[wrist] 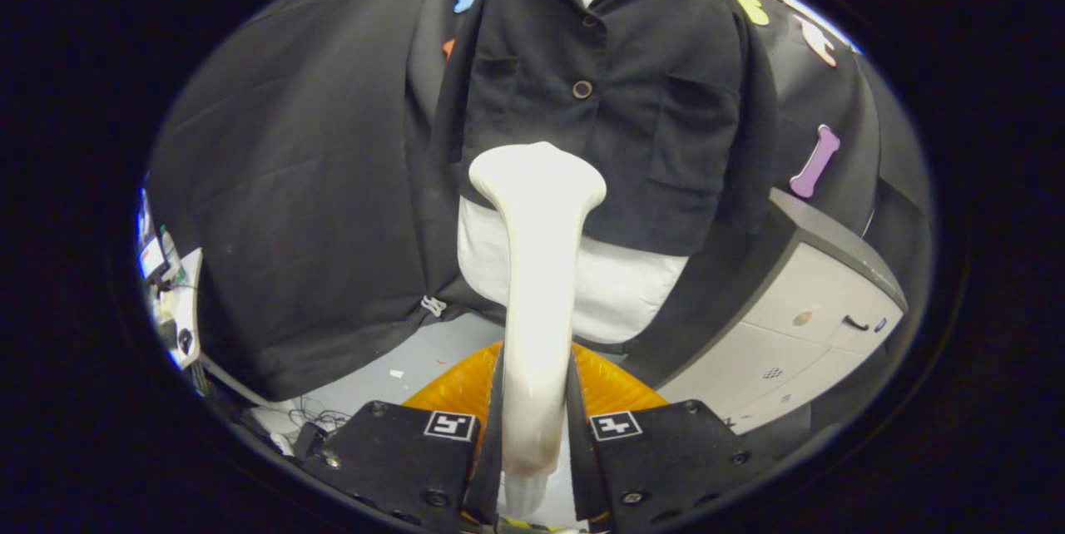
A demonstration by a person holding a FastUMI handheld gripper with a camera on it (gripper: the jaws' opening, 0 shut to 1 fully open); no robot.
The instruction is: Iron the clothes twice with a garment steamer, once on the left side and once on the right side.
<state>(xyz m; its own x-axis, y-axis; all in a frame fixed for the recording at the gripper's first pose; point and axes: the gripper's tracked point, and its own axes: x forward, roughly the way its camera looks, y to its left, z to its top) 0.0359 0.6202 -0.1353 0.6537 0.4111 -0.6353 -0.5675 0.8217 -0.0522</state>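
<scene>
Steamer clamped in the gripper, head near the hanging jacket.

A cluttered shelf (170,293) sits far left against the booth wall; in the middle the gripper (535,434) grips the white garment steamer (537,268) by its handle, both fingers pressing it, its head before the lower hem of the black jacket (616,101) (worn over a white shirt (624,284)); an orange basin (616,388) lies below, a grey drawer cabinet (799,326) right.

One steamer (537,268), one jacket (616,101)

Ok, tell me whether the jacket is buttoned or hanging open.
Buttoned: the black jacket hangs closed, front edges meeting at its button. The hand-held gripper clamps the steamer.
</scene>
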